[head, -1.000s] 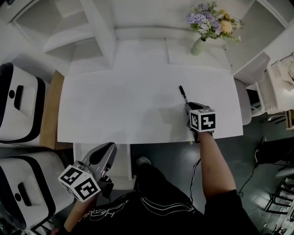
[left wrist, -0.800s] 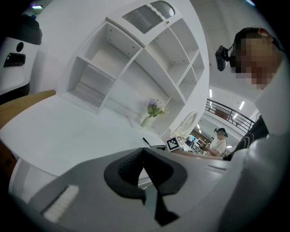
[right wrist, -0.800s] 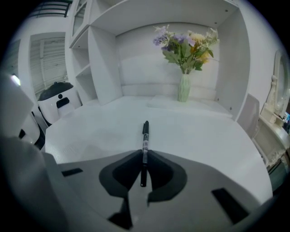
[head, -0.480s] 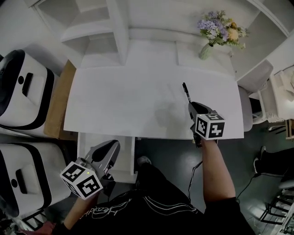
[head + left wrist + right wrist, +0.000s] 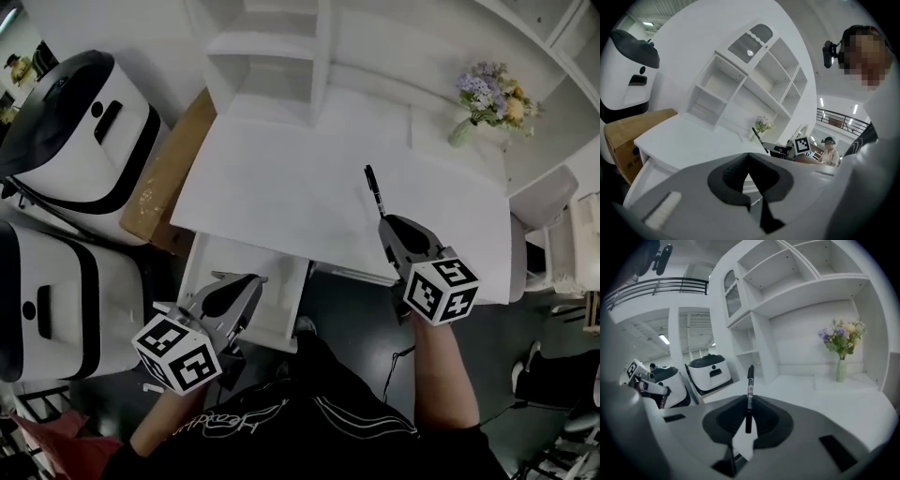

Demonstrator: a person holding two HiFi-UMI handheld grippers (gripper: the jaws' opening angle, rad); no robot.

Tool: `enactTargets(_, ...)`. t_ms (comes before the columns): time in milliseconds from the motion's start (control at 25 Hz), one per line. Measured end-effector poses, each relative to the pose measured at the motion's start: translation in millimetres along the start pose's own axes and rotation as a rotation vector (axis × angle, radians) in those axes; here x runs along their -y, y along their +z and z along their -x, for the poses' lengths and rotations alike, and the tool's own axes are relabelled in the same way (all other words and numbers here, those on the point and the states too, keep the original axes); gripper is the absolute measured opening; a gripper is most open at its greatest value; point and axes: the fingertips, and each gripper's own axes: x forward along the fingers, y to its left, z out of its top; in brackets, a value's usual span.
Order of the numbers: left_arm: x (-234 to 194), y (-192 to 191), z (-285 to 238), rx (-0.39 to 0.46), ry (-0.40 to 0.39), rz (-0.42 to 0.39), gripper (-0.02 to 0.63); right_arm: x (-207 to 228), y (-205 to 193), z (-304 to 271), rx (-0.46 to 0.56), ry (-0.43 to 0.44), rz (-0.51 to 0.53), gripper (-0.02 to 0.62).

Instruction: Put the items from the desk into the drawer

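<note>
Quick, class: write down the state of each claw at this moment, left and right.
Left claw: closed, nothing between its jaws.
Right claw: closed on the black marker, which sticks out past its tips.

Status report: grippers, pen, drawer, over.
Right gripper shut on pen, over desk. Left gripper shut, empty. Drawer open; left gripper hangs over it.
</note>
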Motion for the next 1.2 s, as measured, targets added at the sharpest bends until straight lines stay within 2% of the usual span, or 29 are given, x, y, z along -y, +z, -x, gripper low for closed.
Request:
enactTargets(320, -28.4, -5.5, 62.0, 0.087, 0.111, 0.050, 0.009, -119.5, -4.0, -27.1, -0.037, 0.247, 0.084, 0.043)
enactTargets(480, -47.5, -15.2, 89.9, 0.115, 0.177, 0.090, 0.009, -167.4, -26.9, -47.0, -0.095, 0.348, 0.123, 0.043)
enactTargets(760, -74.1, -37.9, 135.7, 0.147, 0.291, 0.162, 0.009, -236.8, -83.1, -85.5, -0.233, 0.500, 0.259, 0.043)
enactTargets(920, -86.3, -47.2, 148.5, 0.151, 0.339, 0.193, 0.009, -254.5, -126.2, -110.0, -0.323, 0.540, 0.335, 0.043)
enactTargets(1200, -107.5, -61.3, 160.0, 0.143, 0.409, 0.243, 0.009, -255.9, -209.5, -160.9, -0.501, 0.548, 0.438, 0.043)
